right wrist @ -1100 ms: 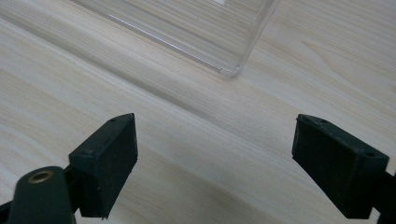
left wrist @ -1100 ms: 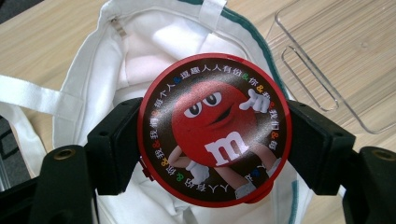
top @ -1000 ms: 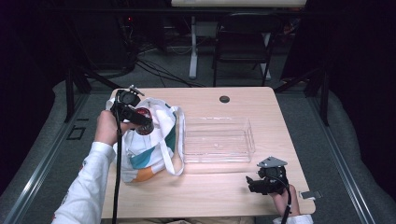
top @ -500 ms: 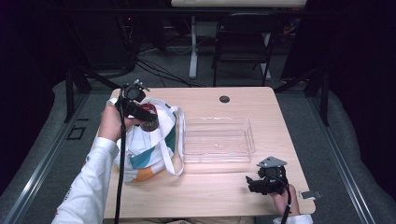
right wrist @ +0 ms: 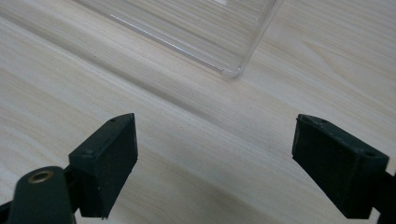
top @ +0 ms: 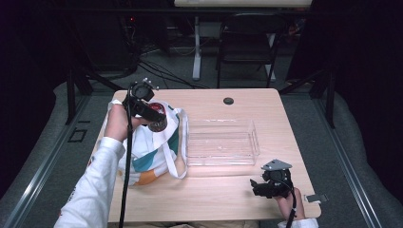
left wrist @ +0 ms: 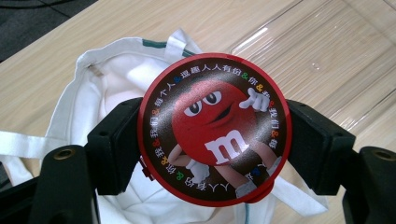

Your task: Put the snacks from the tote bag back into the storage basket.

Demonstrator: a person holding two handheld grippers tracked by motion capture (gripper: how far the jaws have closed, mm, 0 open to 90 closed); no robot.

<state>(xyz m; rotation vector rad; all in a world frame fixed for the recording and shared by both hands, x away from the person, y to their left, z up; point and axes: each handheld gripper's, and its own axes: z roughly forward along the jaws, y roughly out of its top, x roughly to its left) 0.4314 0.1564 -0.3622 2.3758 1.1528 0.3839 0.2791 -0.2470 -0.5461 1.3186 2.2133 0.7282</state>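
Above the bag: round M&M's tin [left wrist: 215,128], lid facing the camera.
Left gripper [left wrist: 215,140]: pinching the tin's sides.
White tote bag [top: 147,147]: open on the table [top: 214,199], beside the clear tray [top: 221,142].
Right gripper [right wrist: 215,158]: jaws spread, nothing between, low over bare wood.
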